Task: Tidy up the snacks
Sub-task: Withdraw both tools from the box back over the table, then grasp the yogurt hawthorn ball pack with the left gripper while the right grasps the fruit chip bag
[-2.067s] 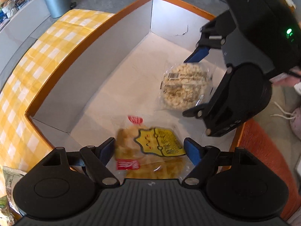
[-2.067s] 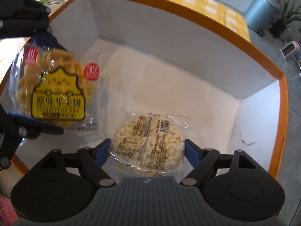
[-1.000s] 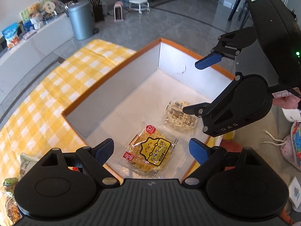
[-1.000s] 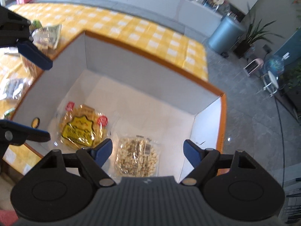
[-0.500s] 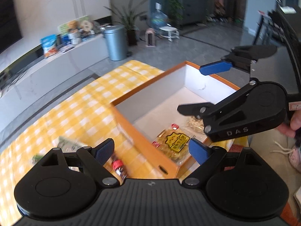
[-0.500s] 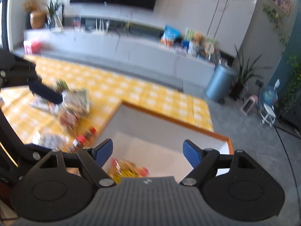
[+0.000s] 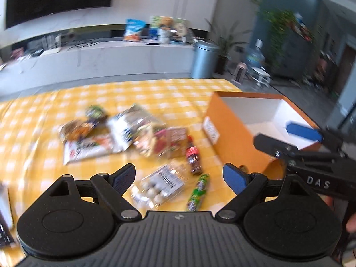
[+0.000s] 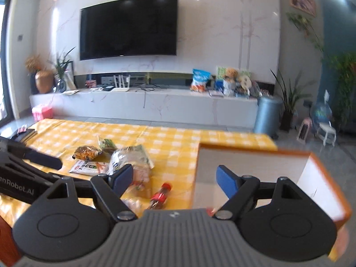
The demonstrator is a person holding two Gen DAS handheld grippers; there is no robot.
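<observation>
- The orange box (image 7: 231, 131) sits at one end of the table (image 7: 155, 93), which has a yellow checked cloth. From here I can't see what is inside the box.
- Lots of snacks are not in the box yet. I think most of the job is left to do.
- Beside the box lies a small dark bottle (image 7: 194, 157) with a red cap. Next to the bottle is a green candy roll (image 7: 198, 191).
- A bit further from the box is a clear pack of white balls (image 7: 158, 185). Past that is a blurry pile of snack bags (image 7: 124, 131).
- The left claw (image 7: 179, 176) hangs above the snacks near the box and tips down at them. Its two blue fingers are wide apart with nothing between them.
- The right claw (image 8: 175, 179) is up by the near side of the box, looking across the table. Its fingers are wide apart too, and it holds nothing.
- I guess one claw will grab a snack close to the box next.
</observation>
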